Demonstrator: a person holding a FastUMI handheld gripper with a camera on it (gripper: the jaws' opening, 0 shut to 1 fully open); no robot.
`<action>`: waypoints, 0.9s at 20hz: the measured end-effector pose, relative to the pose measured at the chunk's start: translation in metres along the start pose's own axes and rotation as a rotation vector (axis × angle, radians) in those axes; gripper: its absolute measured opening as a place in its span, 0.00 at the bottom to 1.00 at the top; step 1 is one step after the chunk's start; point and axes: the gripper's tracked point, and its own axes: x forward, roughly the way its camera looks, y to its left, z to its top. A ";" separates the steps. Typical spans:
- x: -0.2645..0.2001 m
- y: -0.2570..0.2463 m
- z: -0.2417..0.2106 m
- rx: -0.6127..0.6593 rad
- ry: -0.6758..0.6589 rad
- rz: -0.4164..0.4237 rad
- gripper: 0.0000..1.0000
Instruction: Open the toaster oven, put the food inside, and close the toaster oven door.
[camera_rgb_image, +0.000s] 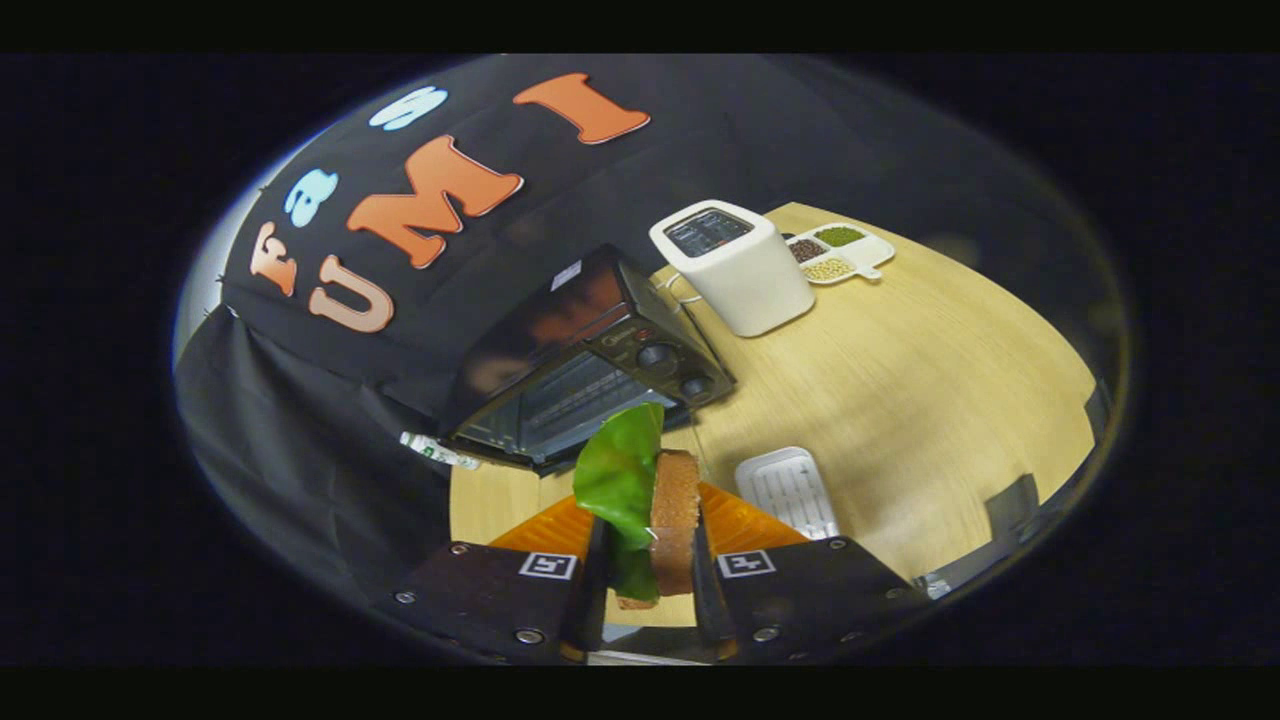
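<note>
Gripper (648, 560) jaws clamp sandwich (660, 510); divided tray (838, 252) holds beans.

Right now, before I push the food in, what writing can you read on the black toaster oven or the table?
Black toaster oven control panel: script above the knobs, blurred.
White sticker on its top: too small.
White tube beside the oven: print too small.
Gripper, shut on the brown bread with green lettuce: square markers, no words.
</note>
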 end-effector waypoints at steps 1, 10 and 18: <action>0.003 0.007 0.000 0.035 -0.023 0.017 0.37; 0.054 0.051 -0.007 0.364 -0.212 0.134 0.36; 0.140 0.065 -0.008 0.551 -0.293 0.139 0.37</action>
